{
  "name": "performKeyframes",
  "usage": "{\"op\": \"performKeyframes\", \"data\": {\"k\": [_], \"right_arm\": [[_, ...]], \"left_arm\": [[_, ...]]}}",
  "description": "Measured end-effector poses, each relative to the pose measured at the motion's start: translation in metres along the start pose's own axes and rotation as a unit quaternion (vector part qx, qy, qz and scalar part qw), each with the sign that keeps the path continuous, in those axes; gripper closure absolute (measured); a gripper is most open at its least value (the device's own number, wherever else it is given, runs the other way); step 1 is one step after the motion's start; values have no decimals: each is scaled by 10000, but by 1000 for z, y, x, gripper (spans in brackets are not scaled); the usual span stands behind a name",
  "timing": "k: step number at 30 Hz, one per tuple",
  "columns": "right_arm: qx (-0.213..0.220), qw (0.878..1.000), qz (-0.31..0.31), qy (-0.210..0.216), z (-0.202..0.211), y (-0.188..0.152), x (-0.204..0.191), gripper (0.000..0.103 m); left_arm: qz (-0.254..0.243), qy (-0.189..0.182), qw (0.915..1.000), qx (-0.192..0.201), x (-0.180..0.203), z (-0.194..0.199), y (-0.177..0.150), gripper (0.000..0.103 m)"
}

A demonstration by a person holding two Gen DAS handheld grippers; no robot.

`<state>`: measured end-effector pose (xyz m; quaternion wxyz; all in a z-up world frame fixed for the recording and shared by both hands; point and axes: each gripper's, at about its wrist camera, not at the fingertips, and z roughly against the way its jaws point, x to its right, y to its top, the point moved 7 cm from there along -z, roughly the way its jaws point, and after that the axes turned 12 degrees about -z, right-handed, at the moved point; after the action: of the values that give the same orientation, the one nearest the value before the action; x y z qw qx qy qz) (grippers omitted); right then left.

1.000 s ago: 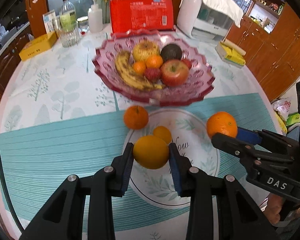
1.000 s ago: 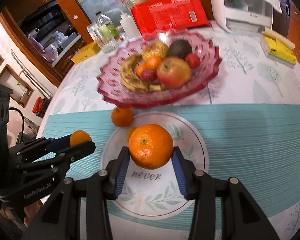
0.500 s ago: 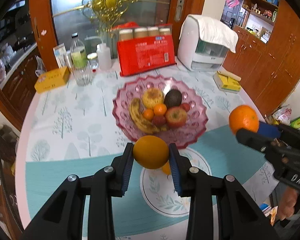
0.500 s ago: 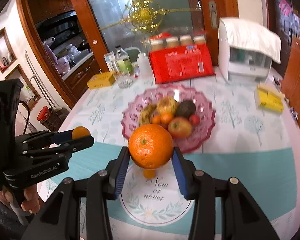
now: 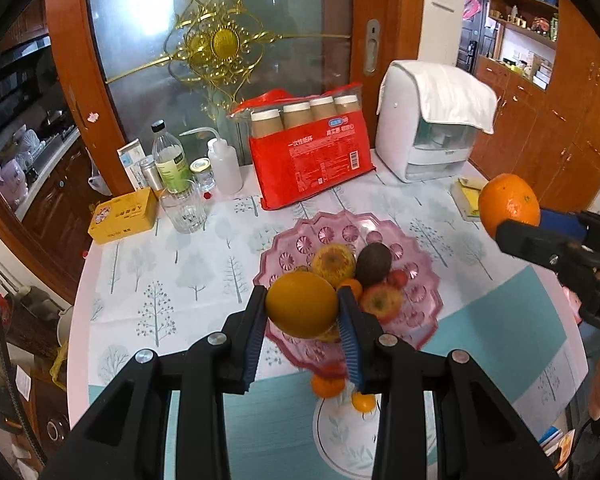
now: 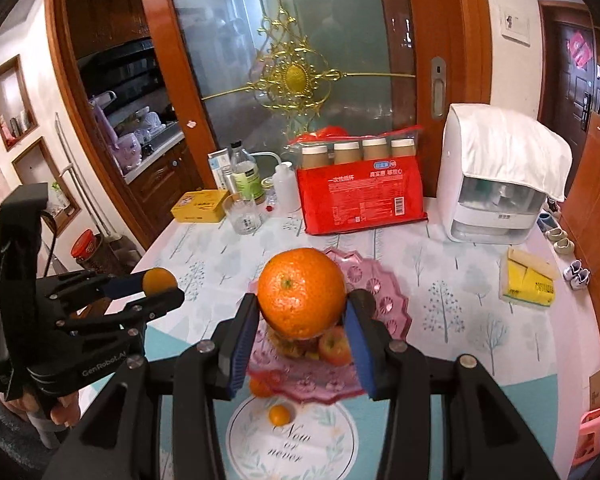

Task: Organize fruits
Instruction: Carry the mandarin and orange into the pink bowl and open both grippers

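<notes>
Left wrist view, from the table's left edge across: a yellow box (image 5: 123, 219) sits at the far left corner, with a drinking glass (image 5: 183, 212), a green-labelled bottle (image 5: 169, 160) and a white squeeze bottle (image 5: 224, 164) just beside it. A red pack of paper cups (image 5: 310, 152) leans at the far edge, and a white appliance (image 5: 432, 136) with a cloth over it stands toward the far right corner. At the middle of the table lies the pink glass fruit bowl (image 5: 416, 280), holding an avocado (image 5: 374, 265), an apple (image 5: 381, 302) and other fruit. The left gripper (image 5: 302, 312) hangs above the bowl's near rim, its blue pads clamped on a yellow-orange orange (image 5: 302, 305). Below it, a mandarin (image 5: 328, 385) lies on the teal mat beside the white plate (image 5: 340, 440), and a small kumquat (image 5: 363, 402) sits on the plate's far rim.

Right wrist view: the left gripper (image 6: 160, 285) shows at the left edge of the picture, a hand (image 6: 59, 408) on its handle. The right gripper (image 6: 302, 316) is closed on a large orange (image 6: 301, 293), held in the air over the bowl (image 6: 384, 292). A yellow packet (image 6: 528, 282) lies near the table's right edge.
</notes>
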<state>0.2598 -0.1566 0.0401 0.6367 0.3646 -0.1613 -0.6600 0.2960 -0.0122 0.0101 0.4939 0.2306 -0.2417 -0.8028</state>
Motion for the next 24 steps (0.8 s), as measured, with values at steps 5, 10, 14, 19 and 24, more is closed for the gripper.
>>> {"op": "performKeyframes", "data": {"k": [5, 10, 14, 19, 24], "right_arm": [[-204, 9997, -80, -109, -42, 8, 13, 59], [-449, 9987, -227, -126, -84, 4, 28, 59], [-696, 9968, -322, -213, -118, -7, 44, 59], [-975, 9939, -441, -267, -149, -20, 58, 59], [-1142, 9917, -515, -280, -170, -29, 68, 59]], "left_arm": [[38, -54, 9996, -282, -1, -45, 9, 70], [45, -148, 9980, -615, 8, -95, 4, 70], [7, -225, 9960, -870, 19, -133, -3, 70], [-75, -279, 9930, -1148, 30, -172, -14, 70], [-95, -327, 9905, -1331, 35, -197, -22, 70]]}}
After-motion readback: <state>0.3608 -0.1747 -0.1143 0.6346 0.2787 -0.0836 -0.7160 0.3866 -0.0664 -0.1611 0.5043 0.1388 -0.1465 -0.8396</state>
